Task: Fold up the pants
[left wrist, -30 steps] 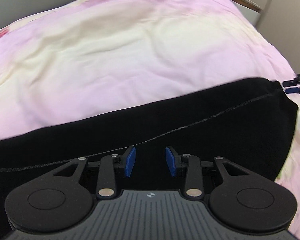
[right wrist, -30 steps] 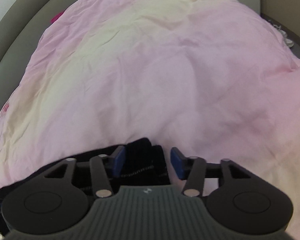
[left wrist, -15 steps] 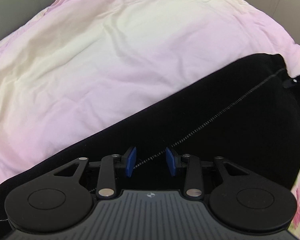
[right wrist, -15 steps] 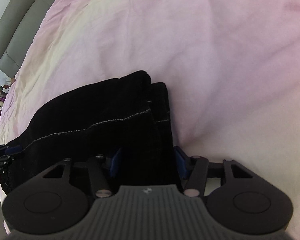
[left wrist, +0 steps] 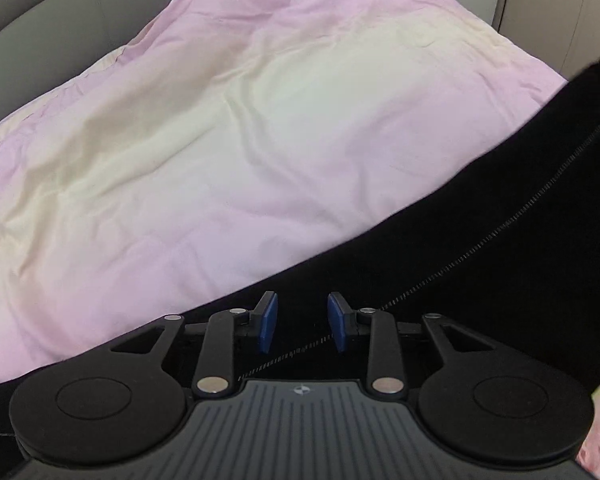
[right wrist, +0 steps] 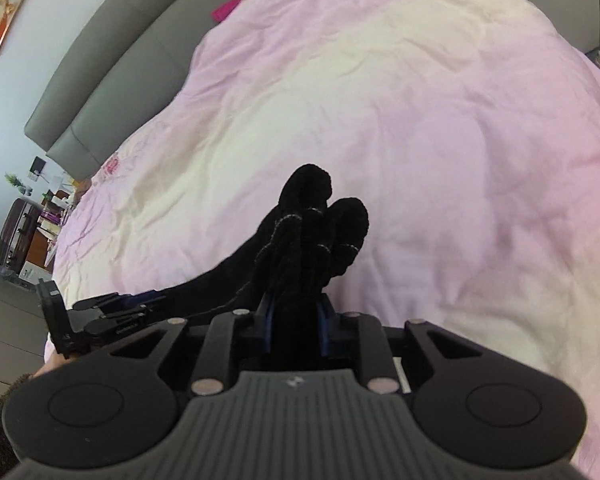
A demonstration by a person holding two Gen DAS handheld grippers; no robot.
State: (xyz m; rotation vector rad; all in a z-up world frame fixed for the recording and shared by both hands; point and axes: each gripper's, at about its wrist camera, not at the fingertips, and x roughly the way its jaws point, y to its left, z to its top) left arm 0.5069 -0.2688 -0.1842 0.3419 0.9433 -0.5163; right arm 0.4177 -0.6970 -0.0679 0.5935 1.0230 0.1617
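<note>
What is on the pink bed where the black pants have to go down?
Nothing that shows. The pink blanket lies bare ahead of the black pants, which the right gripper pinches. A magenta cloth sits far off by the headboard.

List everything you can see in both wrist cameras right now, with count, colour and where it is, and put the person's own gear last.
pants: one, black with a pale stitched seam, held over the bed, bunched end between the right fingers.
duvet: one, pink and cream, covering the bed.
headboard: one, grey, padded, behind the duvet.
magenta cloth: one, at the duvet's far edge by the headboard.
wall picture: one, orange and gold, upper left.
left gripper: one, black with blue pads, jaws apart over the pants.
right gripper: one, black with blue pads, shut on the pants.
</note>
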